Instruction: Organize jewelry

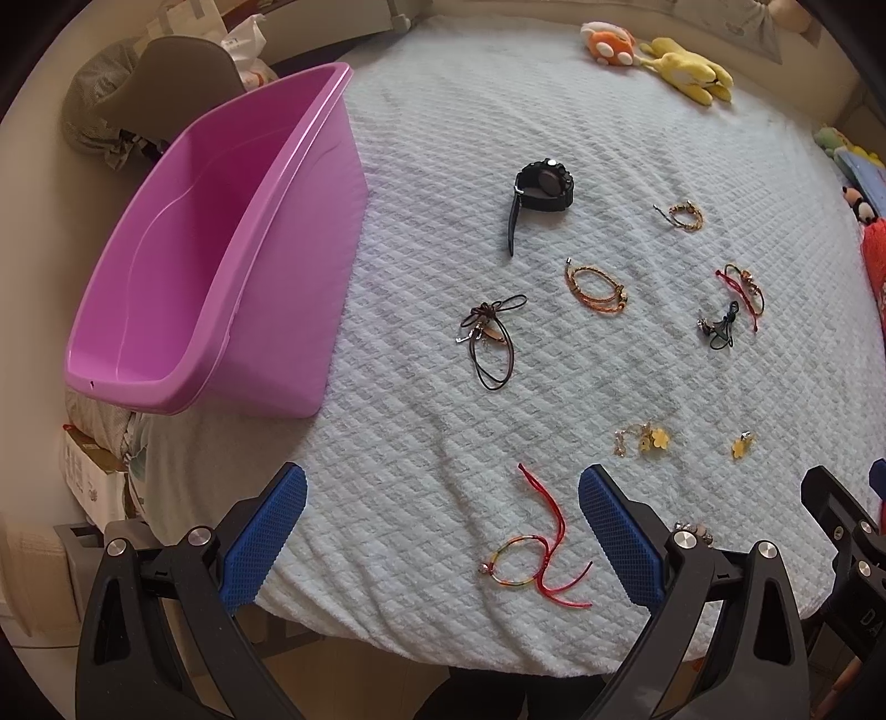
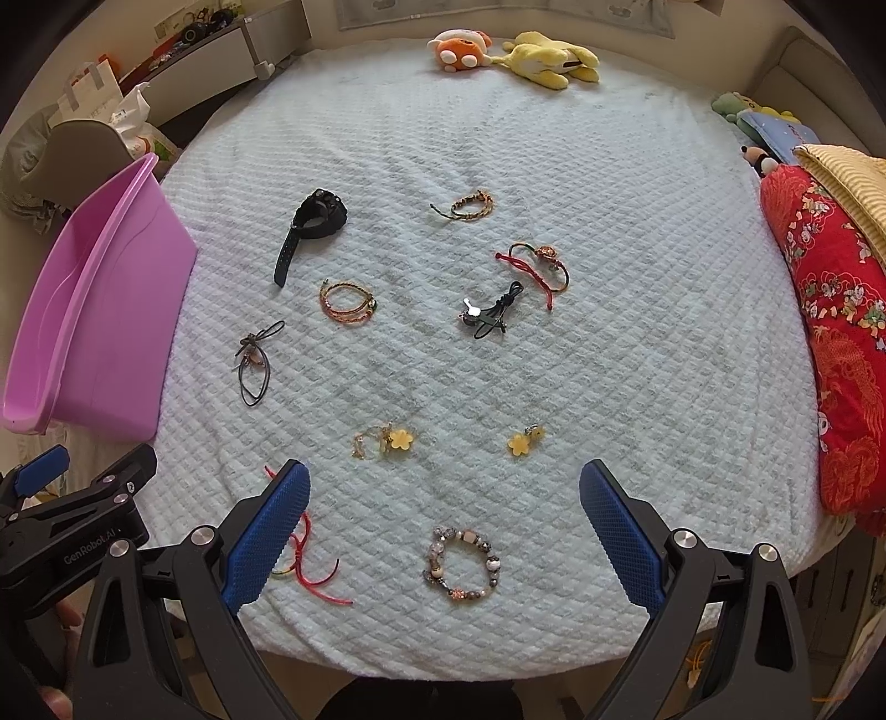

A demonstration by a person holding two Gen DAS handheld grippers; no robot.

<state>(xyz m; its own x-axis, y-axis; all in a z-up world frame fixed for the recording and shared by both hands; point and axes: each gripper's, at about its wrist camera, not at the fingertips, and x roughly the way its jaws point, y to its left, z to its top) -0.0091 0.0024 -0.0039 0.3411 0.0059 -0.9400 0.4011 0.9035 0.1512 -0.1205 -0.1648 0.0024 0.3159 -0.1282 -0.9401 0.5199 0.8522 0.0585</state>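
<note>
Jewelry lies scattered on a pale quilted blanket (image 1: 443,166). A red-cord bracelet (image 1: 534,559) lies between the wide-apart fingers of my left gripper (image 1: 443,531), which is open and empty. A beaded bracelet (image 2: 464,564) lies between the fingers of my right gripper (image 2: 443,531), also open and empty. Farther off lie a black watch (image 1: 540,191), a brown cord necklace (image 1: 490,340), an orange braided bracelet (image 1: 598,288) and yellow flower charms (image 2: 396,440). A pink plastic tub (image 1: 183,266) stands at the left, empty.
Plush toys (image 2: 515,52) lie at the bed's far edge. A red patterned pillow (image 2: 830,332) lies along the right side. Bags and a chair (image 1: 166,72) stand beyond the tub. More cord bracelets (image 2: 534,266) lie mid-right.
</note>
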